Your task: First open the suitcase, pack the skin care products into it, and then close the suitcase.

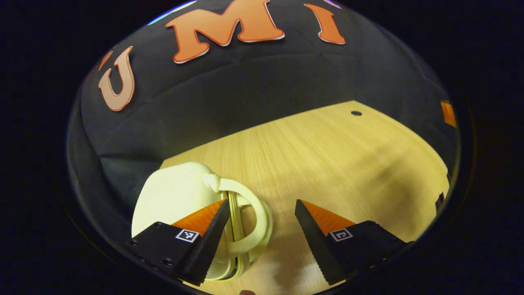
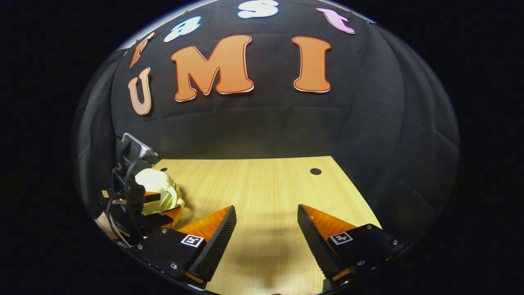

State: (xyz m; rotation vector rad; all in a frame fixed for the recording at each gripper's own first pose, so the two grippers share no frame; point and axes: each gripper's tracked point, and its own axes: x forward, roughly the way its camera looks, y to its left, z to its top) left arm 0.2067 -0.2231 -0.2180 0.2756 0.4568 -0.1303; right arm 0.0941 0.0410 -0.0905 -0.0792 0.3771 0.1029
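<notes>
Left gripper (image 1: 262,229): your jaws stand apart with nothing between them; one finger (image 1: 204,241) lies just in front of the suitcase handle.
Suitcase (image 1: 172,196): a small cream case at the table's left rear corner, lying shut as far as you can see, its two shells together along the seam, handle (image 1: 254,221) facing you.
Skin care products: I cannot find any on the table; whether they are inside the case I cannot tell.
Step in hand: this scene fits both the case waiting to be opened and the case closed again after packing.
Next move: not settled by these views; check the case contents.
Right gripper (image 2: 266,233): your jaws are apart and empty, over bare table (image 2: 262,184), well apart from the case.
</notes>
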